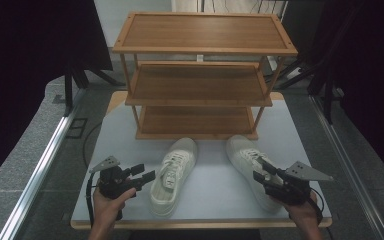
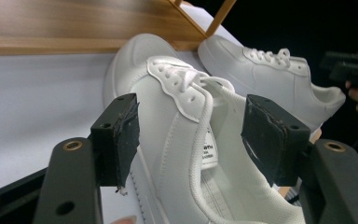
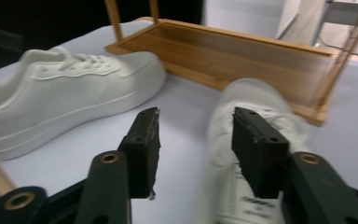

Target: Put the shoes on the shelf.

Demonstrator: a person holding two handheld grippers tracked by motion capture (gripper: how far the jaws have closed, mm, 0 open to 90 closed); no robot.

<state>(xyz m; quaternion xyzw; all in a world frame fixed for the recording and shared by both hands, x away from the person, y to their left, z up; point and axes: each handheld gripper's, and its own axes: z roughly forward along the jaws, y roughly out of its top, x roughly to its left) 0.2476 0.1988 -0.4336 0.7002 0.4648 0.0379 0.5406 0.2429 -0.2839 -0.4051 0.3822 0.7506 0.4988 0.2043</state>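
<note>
— On the tabletop (image 1: 215, 200), where are the shoes?
— Left shoe (image 1: 174, 172) and right shoe (image 1: 250, 165) before the rack (image 1: 200, 75).
— Tongs?
— Left tongs (image 1: 145, 176) spread beside left shoe; right tongs (image 1: 264, 171) spread, touching right shoe, pinching nothing.

shoes (image 1: 174, 175): white smooth leather-look, cloth laces | rack (image 1: 200, 75): wood, matt | table (image 1: 130, 125): matt grey-white, smooth
</note>
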